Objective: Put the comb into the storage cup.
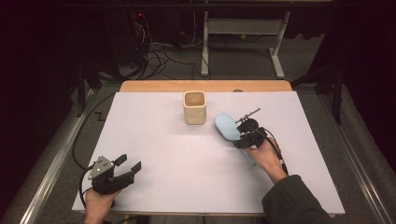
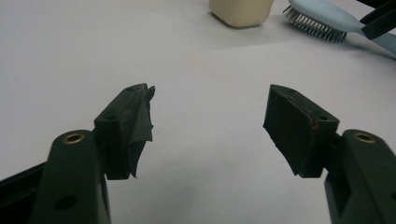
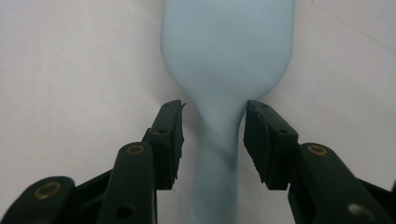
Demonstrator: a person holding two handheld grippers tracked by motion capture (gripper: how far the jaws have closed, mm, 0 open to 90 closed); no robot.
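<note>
One pale blue hairbrush (image 1: 227, 126) lies bristles-down on the white table (image 1: 154, 140) beside one cream cup (image 1: 194, 107). The right gripper (image 3: 214, 123) straddles its handle, jaws apart, pads clear. The left gripper (image 1: 127, 164) rests open and empty near the table's front edge.

No readable text, label, brand, number or sign appears on anything here.

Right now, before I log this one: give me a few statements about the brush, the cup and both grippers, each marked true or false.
1. The light blue hairbrush lies on the table, bristles down. True.
2. The right gripper clamps the brush's handle. False: its jaws straddle the handle's neck, with gaps on both sides.
3. The left gripper holds the beige cup. False: its jaws are open and empty, far from the cup.
4. The cup stands upright, left of the brush in the high view. True.
</note>
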